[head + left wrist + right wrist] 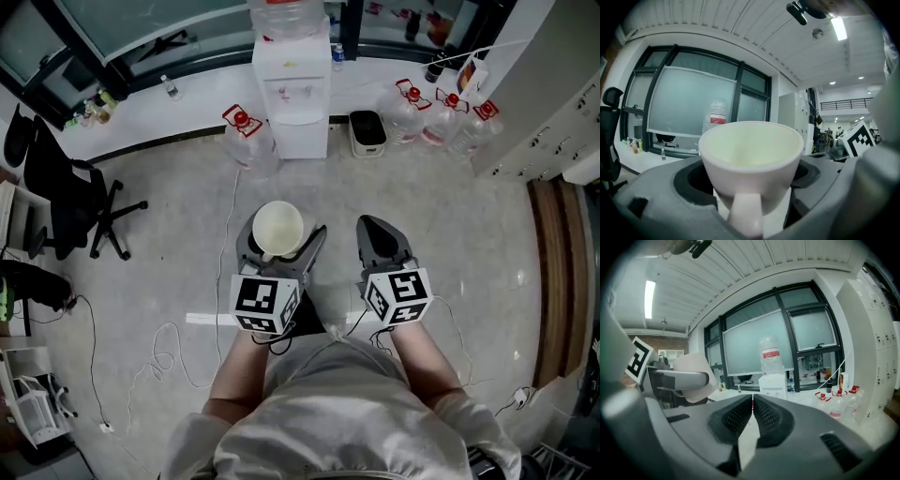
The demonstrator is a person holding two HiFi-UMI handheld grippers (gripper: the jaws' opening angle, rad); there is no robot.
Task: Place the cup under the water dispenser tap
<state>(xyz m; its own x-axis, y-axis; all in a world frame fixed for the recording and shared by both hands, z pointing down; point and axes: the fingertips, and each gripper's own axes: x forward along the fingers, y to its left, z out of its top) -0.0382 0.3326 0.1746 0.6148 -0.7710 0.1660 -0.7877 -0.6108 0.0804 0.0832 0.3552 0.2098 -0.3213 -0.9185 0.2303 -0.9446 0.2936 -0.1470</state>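
A white cup (278, 228) sits upright between the jaws of my left gripper (281, 236), which is shut on it. In the left gripper view the cup (751, 161) fills the middle, handle toward the camera, empty inside. My right gripper (380, 234) hangs beside it with its jaws shut and nothing between them; in the right gripper view the gripper (753, 409) points toward the white water dispenser (772, 381), and the cup (696, 376) shows at left. The dispenser (292, 89) stands against the far wall, well ahead of both grippers, its taps (292, 92) facing me.
Several large water bottles (246, 136) with red caps stand on the floor left and right (441, 117) of the dispenser. A dark bin (367, 132) sits beside it. A black office chair (66, 202) is at left, white cables (159, 352) trail on the floor, cabinets (553, 103) at right.
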